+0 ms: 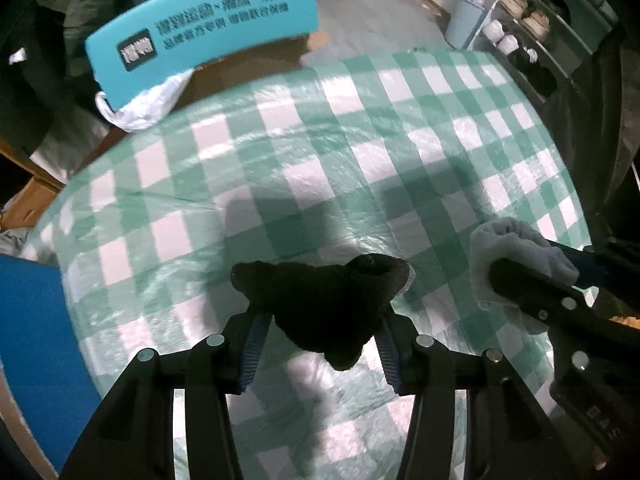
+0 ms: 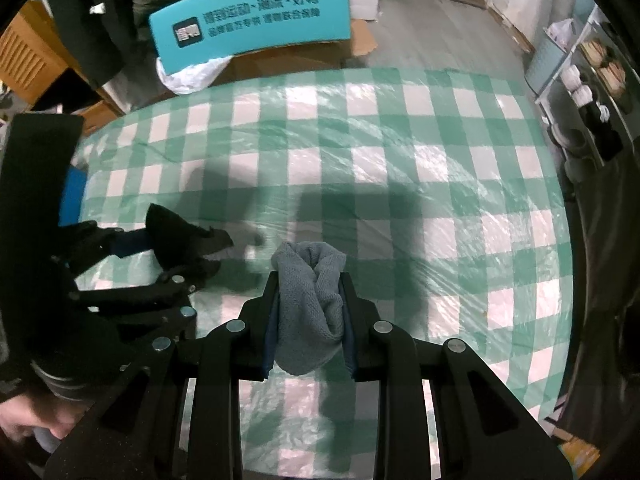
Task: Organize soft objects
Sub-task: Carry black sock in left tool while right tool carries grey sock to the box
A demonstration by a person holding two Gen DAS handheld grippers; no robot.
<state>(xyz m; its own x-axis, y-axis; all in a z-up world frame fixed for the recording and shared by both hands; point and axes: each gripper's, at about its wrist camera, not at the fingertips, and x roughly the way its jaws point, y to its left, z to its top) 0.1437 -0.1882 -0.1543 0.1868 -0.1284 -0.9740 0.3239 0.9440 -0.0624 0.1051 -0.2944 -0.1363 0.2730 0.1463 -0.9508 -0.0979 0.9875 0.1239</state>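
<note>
Both grippers hang over a table covered in a green-and-white checked cloth [image 2: 400, 152] under a crinkly clear plastic sheet, each pointing steeply down at it.

The left gripper [image 1: 320, 344] has its jaws drawn in on a black cloth [image 1: 324, 300]. The blue ribbed pads [image 1: 251, 354] press against the bundle from either side, and the cloth bulges out above and below them. From the right wrist view the same black cloth [image 2: 180, 240] looks lifted clear of the table surface, dangling from the left gripper [image 2: 160, 256] close to the table's left edge.

The right gripper [image 2: 308, 320] is narrowly closed on a grey towel [image 2: 310, 312]. The towel is folded into a thick wad, pinched between the two fingers, with its loops poking out past the tips and a rounded end sagging below. In the left wrist view that grey towel [image 1: 516, 248] shows near the right edge of the table, wrapped round the dark fingers of the right gripper [image 1: 520, 280].

The two bundles are near each other, not touching, both on the near side of the table.

Beyond the far edge stands a teal box [image 2: 256, 20] with printed lettering, a crumpled white plastic bag [image 2: 192, 74] beneath it. A shelf rack [image 2: 596, 80] with small items stands off the far right corner. A person's hand [image 2: 28, 420] shows at the lower left, behind the left gripper.
</note>
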